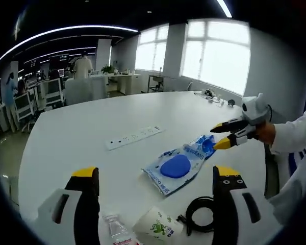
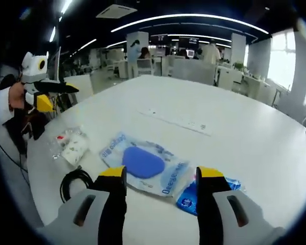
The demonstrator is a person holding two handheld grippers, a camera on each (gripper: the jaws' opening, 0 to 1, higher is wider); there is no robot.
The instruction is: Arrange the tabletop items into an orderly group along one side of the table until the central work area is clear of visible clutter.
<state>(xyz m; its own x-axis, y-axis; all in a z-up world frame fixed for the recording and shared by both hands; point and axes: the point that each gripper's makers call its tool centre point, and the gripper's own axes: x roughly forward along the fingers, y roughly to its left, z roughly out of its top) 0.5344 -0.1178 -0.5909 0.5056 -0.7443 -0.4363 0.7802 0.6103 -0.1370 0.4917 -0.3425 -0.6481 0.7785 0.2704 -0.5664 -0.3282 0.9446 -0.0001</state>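
Fingers of our left gripper (image 1: 155, 178) and right gripper (image 2: 160, 176) stand apart, holding nothing; blue pouch (image 2: 143, 162) lies near the tabletop (image 2: 219, 107) edge, beside the cable (image 1: 201, 212).

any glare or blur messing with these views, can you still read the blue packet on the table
Left gripper view: windows blown out white, the blue packet sharp, its print too small to read. Right gripper view: ceiling light strips glare, fisheye bends the table edge, packet clear.
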